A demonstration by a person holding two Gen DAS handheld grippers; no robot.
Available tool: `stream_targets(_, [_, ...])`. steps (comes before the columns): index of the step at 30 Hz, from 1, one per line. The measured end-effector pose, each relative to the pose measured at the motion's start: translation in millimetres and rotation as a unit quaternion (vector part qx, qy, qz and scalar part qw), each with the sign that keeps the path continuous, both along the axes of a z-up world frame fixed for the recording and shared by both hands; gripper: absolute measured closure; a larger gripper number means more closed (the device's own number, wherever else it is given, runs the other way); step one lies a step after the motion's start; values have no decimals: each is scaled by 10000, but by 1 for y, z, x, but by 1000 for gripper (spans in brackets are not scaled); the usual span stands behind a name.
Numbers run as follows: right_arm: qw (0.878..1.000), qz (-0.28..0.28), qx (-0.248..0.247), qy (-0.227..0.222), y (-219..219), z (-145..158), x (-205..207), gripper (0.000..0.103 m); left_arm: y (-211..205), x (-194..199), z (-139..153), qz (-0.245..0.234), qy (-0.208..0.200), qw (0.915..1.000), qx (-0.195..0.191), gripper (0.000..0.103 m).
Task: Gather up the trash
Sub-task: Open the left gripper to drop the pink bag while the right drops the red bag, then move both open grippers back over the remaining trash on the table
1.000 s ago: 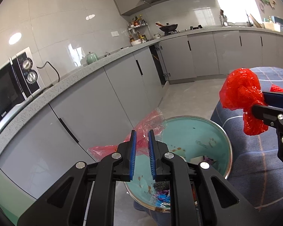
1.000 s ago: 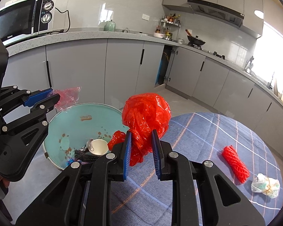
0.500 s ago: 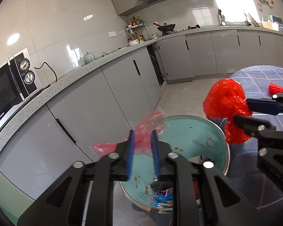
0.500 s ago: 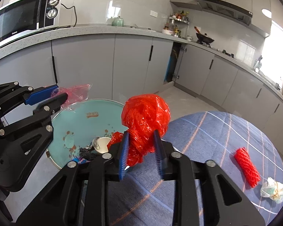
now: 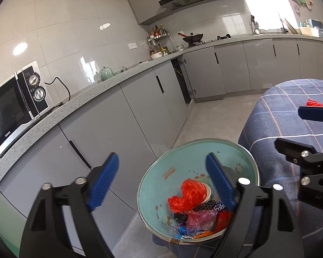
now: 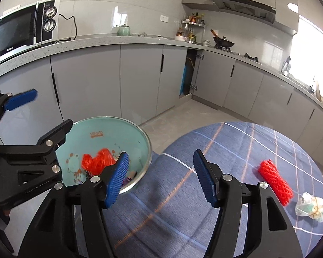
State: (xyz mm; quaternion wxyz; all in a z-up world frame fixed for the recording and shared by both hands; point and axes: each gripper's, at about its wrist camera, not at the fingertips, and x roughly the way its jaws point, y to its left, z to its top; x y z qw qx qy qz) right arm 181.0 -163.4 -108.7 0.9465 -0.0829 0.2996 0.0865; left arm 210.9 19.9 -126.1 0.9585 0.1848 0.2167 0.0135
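A teal trash bin (image 5: 245,157) (image 6: 109,122) stands on the floor beside the table. A crumpled red plastic bag (image 5: 188,196) (image 6: 98,161) lies inside it on top of other wrappers and a paper cup. My left gripper (image 5: 162,178) is open and empty above the bin's left rim. My right gripper (image 6: 160,173) is open and empty over the table edge, just right of the bin. A red foam net (image 6: 275,182) and a knotted clear bag of scraps (image 6: 312,207) lie on the table at the right.
The round table wears a blue checked cloth (image 6: 204,215). Grey cabinets (image 6: 140,81) line the wall behind, with a microwave (image 6: 21,32) on the counter. Grey floor (image 5: 208,116) runs between cabinets and table.
My right gripper opened and the red bag dropped into the bin. My left gripper opened and let go of the pink plastic, which now lies in the bin.
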Motion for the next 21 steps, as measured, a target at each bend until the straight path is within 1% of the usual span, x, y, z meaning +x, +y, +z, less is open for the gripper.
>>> stream_targets(5, [9997, -245, 21, -9, -22, 4, -12, 39, -10, -7, 1, -73, -3, 10000, 26, 12])
stream_targets(9, [9987, -504, -18, -3, -48, 5, -25, 38, -27, -14, 1, -250, 35, 9997, 66, 9])
stream_targets(14, [9965, -834, 10, -42, -84, 7, -42, 35, -64, -25, 5, -578, -6, 9980, 250, 6])
stream_targets(21, [9920, -1256, 50, -110, -134, 11, -64, 32, -115, -38, 9, -1032, -47, 9934, 498, 6])
